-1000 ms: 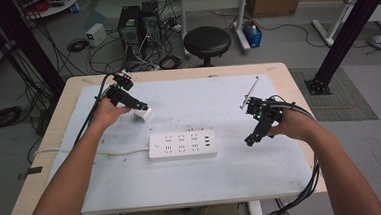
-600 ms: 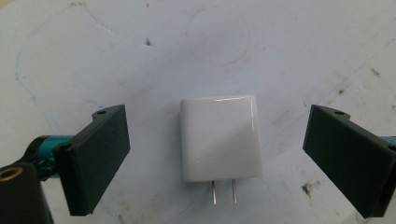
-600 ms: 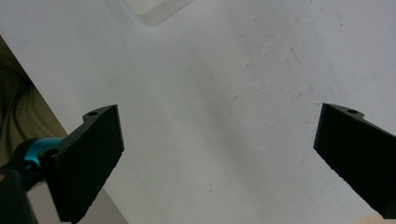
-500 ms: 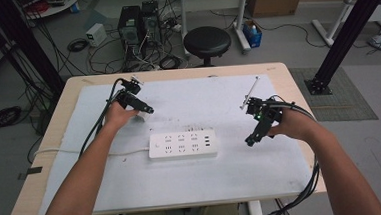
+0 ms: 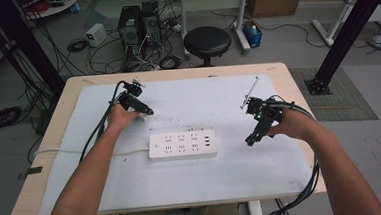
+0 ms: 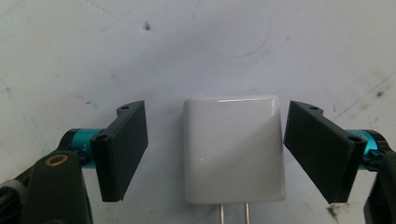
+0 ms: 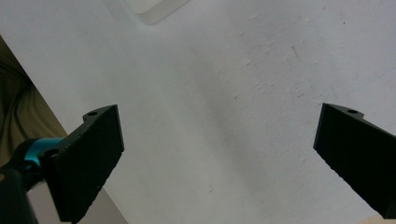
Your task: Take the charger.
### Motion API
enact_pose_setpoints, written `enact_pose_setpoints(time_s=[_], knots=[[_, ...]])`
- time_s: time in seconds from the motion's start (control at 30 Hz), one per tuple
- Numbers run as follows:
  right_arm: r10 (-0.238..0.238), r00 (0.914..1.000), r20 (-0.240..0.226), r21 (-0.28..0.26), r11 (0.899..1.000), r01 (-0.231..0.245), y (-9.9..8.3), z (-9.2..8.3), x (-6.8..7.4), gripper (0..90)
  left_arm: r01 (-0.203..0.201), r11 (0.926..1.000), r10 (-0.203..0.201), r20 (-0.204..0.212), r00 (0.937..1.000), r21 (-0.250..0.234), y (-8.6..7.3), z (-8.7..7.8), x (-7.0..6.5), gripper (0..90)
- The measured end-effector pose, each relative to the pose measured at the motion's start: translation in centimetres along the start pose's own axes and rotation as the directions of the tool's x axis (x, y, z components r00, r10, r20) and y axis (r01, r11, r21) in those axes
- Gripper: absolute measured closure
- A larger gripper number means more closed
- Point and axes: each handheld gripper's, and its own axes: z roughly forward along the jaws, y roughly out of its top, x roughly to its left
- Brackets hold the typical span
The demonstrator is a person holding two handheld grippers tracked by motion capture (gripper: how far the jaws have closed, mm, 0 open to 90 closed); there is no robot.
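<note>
The right gripper (image 7: 217, 154) stands wide open over bare white mat (image 5: 218, 101), holding nothing. The left gripper's (image 6: 215, 154) jaws have just been closing, gaps remaining at three and nine o'clock of the white charger (image 6: 233, 149) lying flat between them, prongs toward six.

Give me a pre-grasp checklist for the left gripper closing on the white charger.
1. Charger sits between the left gripper jaws: ok.
2. Jaws have just been closing, pads not yet pressing its sides; a gap shows on each side: not ok.
3. Charger roughly centred between the jaws: ok.
4. Prongs free and unbent: cannot tell, cut off at the picture edge.
5. Power strip lies flat, sockets up: ok.
6. Right gripper open and apart from the strip: ok.
</note>
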Motion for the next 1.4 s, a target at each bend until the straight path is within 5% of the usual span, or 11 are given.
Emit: enact_pose_setpoints(time_s=[0.33, 0.43, 0.7, 0.97, 1.03, 1.4], knots=[[-0.002, 1.0, -0.007, -0.002, 1.0, 0.002, -0.1, 0.2, -0.1, 0.9, -0.004, 0.9997, 0.004, 0.014, 0.9999, 0.022, -0.1, 0.6, -0.2, 31.3], [-0.008, 0.9999, -0.008, 0.002, 1.0, 0.008, -0.2, 0.4, -0.2, 0.9, -0.009, 0.9998, 0.008, 0.047, 0.9989, 0.015, -0.1, 0.7, -0.2, 38.7], [-0.002, 0.9999, -0.011, -0.003, 1.0, 0.002, -0.3, 0.4, -0.3, 1.2, -0.045, 0.9989, 0.045, 0.024, 0.9987, 0.011, -0.1, 0.2, -0.4, 42.4], [0.014, 0.9999, -0.003, -0.019, 1.0, -0.014, -0.4, 0.1, -0.1, 1.3, -0.113, 0.9919, 0.116, 0.051, 0.9919, -0.058, 0.1, -3.2, -1.0, 42.5], [0.027, 0.9996, 0.006, -0.026, 0.999, -0.026, -0.3, 0.0, 0.2, 1.2, -0.161, 0.9829, 0.168, 0.074, 0.9831, -0.089, -0.1, -5.1, -1.8, 42.4], [0.039, 0.998, 0.049, -0.06, 0.998, -0.036, 0.5, -1.2, 1.6, 1.3, -0.254, 0.9518, 0.271, 0.085, 0.9588, -0.172, -0.9, -12.0, -5.2, 42.4]])
